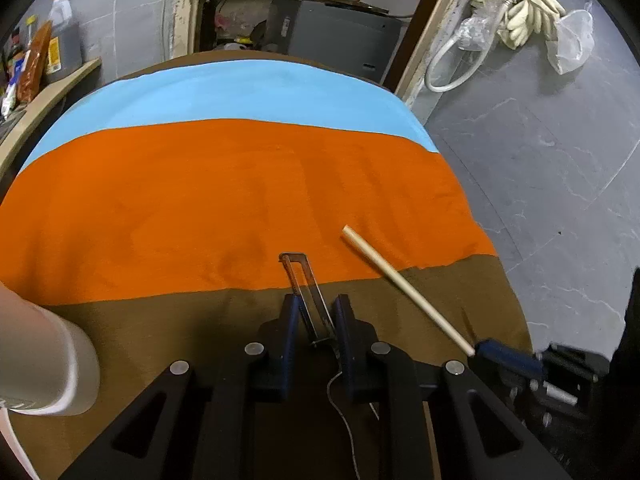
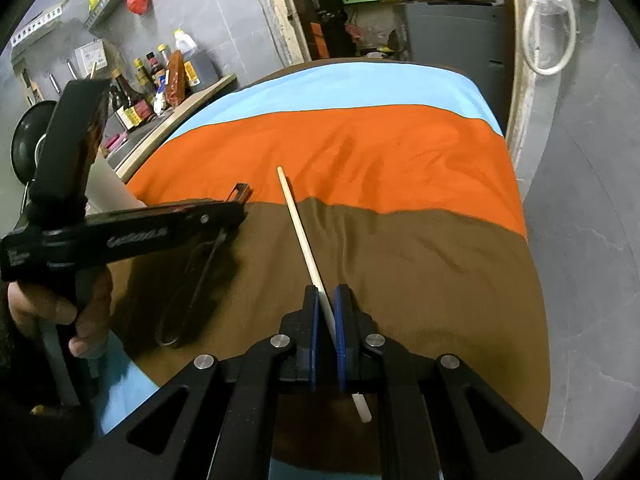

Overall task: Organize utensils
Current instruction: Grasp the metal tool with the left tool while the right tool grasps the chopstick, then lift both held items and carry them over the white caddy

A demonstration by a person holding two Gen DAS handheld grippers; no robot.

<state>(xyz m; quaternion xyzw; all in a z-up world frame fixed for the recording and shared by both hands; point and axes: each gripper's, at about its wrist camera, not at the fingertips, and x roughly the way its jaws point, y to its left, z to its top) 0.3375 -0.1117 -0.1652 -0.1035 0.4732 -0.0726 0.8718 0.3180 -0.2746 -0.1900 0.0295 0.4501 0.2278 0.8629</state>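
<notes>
Two utensils, two grippers, and both are busy right now. Over on the left gripper [image 1: 316,312], the blue-padded fingers [image 1: 290,316] are pinched in on a thin metal peeler with a wire-loop handle [image 1: 306,292], its square blade frame poking forward just past the line where brown cloth meets orange. From the right wrist view you can see that wire handle trailing back under the tool and hanging low over the brown stripe. On the right gripper [image 2: 326,312], the fingers [image 2: 343,320] are clamped onto a long pale wooden stick, likely a chopstick [image 2: 304,236], held near its back end, with the short tail sticking out behind the pads and the long front slanting forward and left towards the orange band. Whether its tip touches the cloth I can't quite tell. Underneath it all is the bench draped in a striped cloth of brown, orange and light blue [image 1: 200,200], and no tray, holder or drawer for these things shows anywhere on it. So by my read, the picking-up is done for both pieces, but the sorting itself is not: neither has been set down in a tidy spot, and where that spot is meant to be stays unclear from these views.
</notes>
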